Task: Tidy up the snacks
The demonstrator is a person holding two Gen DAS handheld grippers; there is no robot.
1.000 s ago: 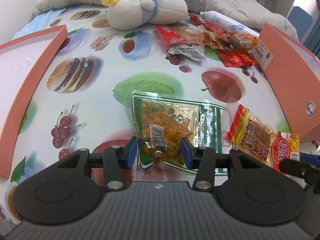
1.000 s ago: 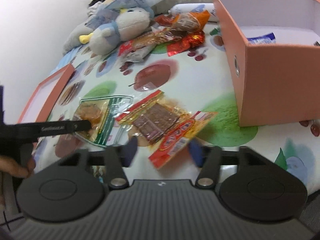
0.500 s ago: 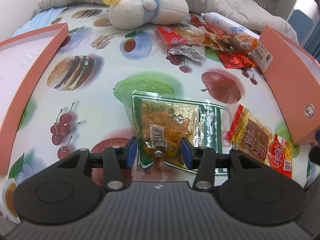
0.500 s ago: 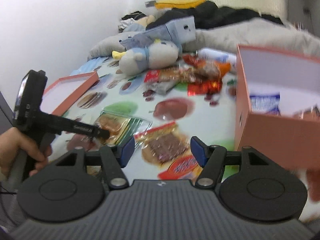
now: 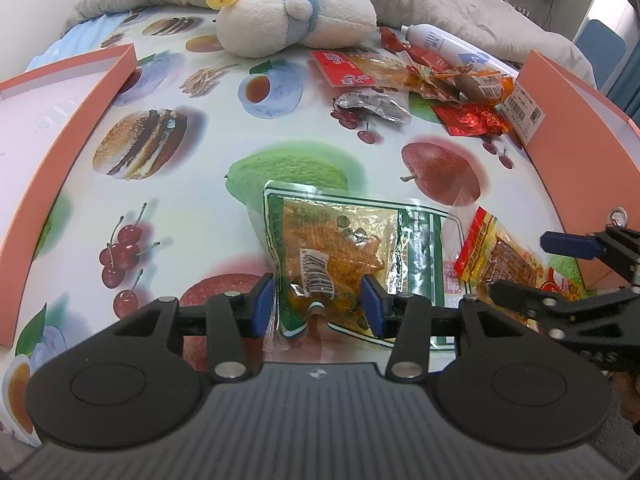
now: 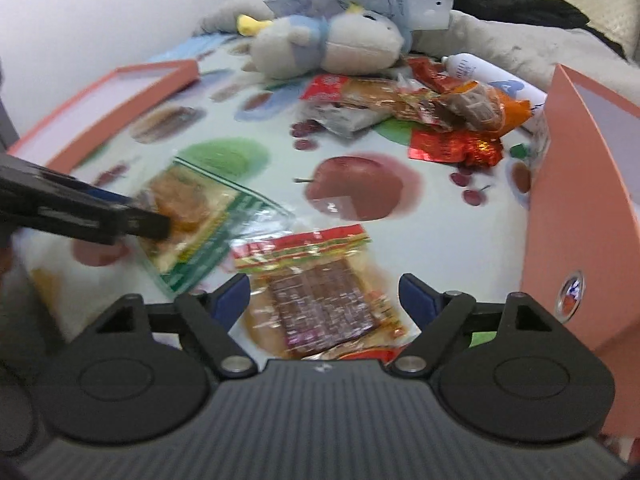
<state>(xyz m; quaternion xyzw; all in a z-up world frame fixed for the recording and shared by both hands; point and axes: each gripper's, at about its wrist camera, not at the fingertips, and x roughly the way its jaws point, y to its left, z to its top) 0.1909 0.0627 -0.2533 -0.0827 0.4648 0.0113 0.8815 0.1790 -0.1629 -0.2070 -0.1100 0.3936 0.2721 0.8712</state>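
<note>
Since the earlier frames my right gripper has swung back down from a raised look across the bed and now points at the red snack packet, while my left gripper has not shifted. On the right, the jaws are opening; the red snack packet lies between the blue pads, but neither pad touches it, so nothing is held. On the left, the jaws stand half-parted astride the near end of the green-edged snack bag; the pads sit at its two sides, and I cannot tell from the view whether they press on the film. Both items lie flat on the fruit-print cloth, side by side, the bag toward the orange lid and the packet toward the orange box. That box stands just beside the packet on my right, so the right hand is the nearer one for it. The packet's long axis runs away from the gripper, tilted slightly leftward in the right wrist view, which puts its narrow width across the jaw gap. I judge the coming move to be a descent and closure across that width, then a short carry into the box. More snacks remain heaped near the plush toy.
</note>
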